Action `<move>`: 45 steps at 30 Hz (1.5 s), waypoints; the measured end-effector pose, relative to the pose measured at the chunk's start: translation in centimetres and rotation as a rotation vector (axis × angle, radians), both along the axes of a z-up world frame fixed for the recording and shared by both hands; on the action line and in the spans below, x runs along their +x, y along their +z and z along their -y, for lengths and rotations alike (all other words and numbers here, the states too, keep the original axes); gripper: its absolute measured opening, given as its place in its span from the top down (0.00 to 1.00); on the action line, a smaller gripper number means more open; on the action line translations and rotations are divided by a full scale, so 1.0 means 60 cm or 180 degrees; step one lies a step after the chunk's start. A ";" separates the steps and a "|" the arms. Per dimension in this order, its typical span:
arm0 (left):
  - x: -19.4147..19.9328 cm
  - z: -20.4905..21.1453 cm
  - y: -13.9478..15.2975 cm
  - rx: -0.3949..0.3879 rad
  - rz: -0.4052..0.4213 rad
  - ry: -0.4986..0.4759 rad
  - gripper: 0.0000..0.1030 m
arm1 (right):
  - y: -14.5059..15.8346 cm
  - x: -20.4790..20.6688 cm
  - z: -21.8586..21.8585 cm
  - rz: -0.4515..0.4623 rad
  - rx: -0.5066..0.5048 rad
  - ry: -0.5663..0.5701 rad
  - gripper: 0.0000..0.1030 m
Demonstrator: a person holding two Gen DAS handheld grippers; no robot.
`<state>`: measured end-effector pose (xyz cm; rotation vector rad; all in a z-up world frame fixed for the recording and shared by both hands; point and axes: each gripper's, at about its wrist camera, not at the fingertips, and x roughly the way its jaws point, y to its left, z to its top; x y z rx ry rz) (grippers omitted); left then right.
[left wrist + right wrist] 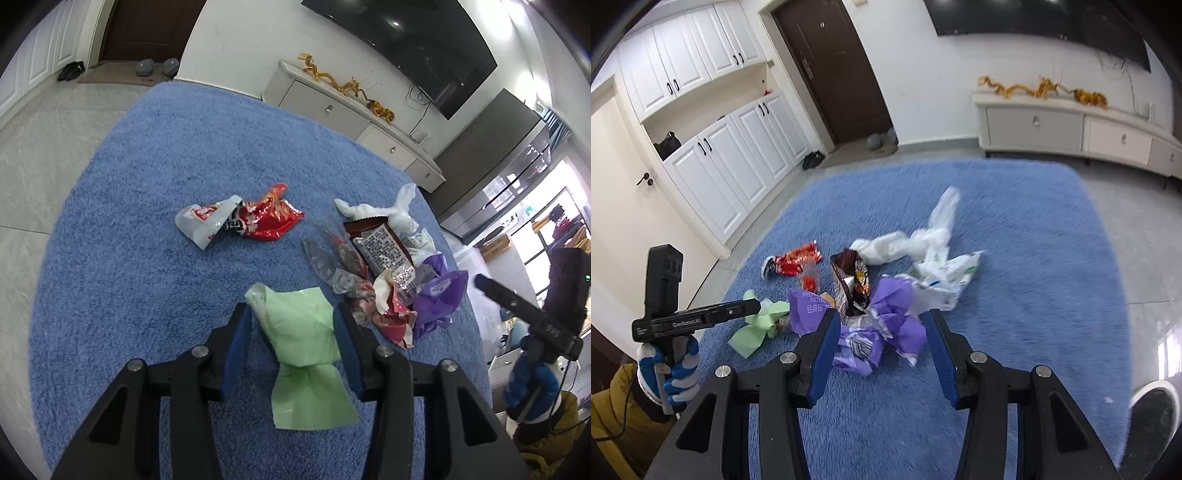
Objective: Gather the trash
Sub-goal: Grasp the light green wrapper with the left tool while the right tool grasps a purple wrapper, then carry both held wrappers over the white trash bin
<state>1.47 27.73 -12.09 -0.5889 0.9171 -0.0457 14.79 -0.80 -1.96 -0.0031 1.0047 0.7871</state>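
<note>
On blue rug (122, 206), green wrapper (306, 354) lengthwise between fingers

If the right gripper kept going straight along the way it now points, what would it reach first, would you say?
Most likely the crumpled purple plastic wrapper: it lies between the open fingers of the right gripper, ahead of the brown snack packet and white plastic bags. Depth is uncertain, so it may still hang above the wrapper.

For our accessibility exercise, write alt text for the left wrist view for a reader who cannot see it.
The open left gripper straddles a pale green plastic bag lying on a blue rug. Beyond it lie a red snack wrapper and a heap of mixed wrappers, including a purple wrapper.
</note>
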 end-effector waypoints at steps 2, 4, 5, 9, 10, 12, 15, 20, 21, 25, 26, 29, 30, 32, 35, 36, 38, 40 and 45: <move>0.001 -0.002 -0.004 -0.0046 0.0001 -0.0011 0.58 | -0.015 0.008 -0.012 -0.0076 -0.0015 0.0009 0.56; 0.006 0.001 -0.007 -0.0092 0.0004 -0.0027 0.58 | -0.027 0.017 -0.025 -0.0145 -0.0028 -0.0001 0.56; 0.009 0.004 -0.008 -0.0110 0.0004 -0.0030 0.58 | -0.033 0.022 -0.028 -0.0183 -0.0029 -0.0011 0.56; 0.017 0.014 -0.012 -0.0137 0.0012 -0.0028 0.64 | -0.057 0.041 -0.037 -0.0289 -0.0113 -0.0077 0.62; 0.017 0.016 -0.012 -0.0137 0.0002 -0.0025 0.65 | -0.061 0.045 -0.036 -0.0324 -0.0105 -0.0077 0.63; 0.017 0.020 -0.010 -0.0111 0.0013 -0.0002 0.68 | -0.064 0.046 -0.032 -0.0361 -0.0061 -0.0073 0.66; 0.016 0.024 -0.005 -0.0108 0.0060 0.0054 0.75 | -0.057 0.043 -0.025 -0.0321 -0.0024 -0.0042 0.71; 0.004 0.033 0.015 -0.0032 0.0134 0.0110 0.80 | -0.038 0.027 -0.009 -0.0266 0.0113 -0.0017 0.74; 0.002 0.036 0.020 -0.0015 0.0146 0.0116 0.80 | -0.033 0.024 -0.004 -0.0245 0.0137 -0.0018 0.74; -0.013 0.045 0.045 0.0031 0.0215 0.0153 0.81 | -0.009 0.005 0.013 -0.0143 0.0241 -0.0027 0.74; -0.015 0.048 0.052 0.0040 0.0231 0.0161 0.81 | -0.003 -0.001 0.017 -0.0114 0.0267 -0.0033 0.74; -0.026 0.054 0.076 0.0060 0.0304 0.0178 0.81 | 0.019 -0.020 0.037 0.0004 0.0307 -0.0056 0.74; -0.031 0.058 0.089 0.0066 0.0346 0.0180 0.81 | 0.028 -0.027 0.045 0.0052 0.0320 -0.0069 0.74; -0.036 0.064 0.107 0.0080 0.0407 0.0174 0.81 | 0.041 -0.038 0.061 0.0122 0.0355 -0.0098 0.74; -0.041 0.085 0.140 0.0109 0.0523 0.0119 0.81 | 0.064 -0.055 0.093 0.0239 0.0391 -0.0167 0.74; -0.042 0.095 0.150 0.0117 0.0556 0.0092 0.81 | 0.071 -0.061 0.107 0.0283 0.0407 -0.0197 0.74; -0.040 0.115 0.168 0.0123 0.0611 0.0019 0.81 | 0.083 -0.071 0.131 0.0370 0.0413 -0.0258 0.74; -0.035 0.141 0.185 0.0145 0.0661 -0.0075 0.81 | 0.093 -0.079 0.160 0.0436 0.0434 -0.0336 0.74; -0.006 0.215 0.217 0.0155 0.0732 -0.0346 0.81 | 0.104 -0.093 0.238 0.0528 0.0533 -0.0598 0.74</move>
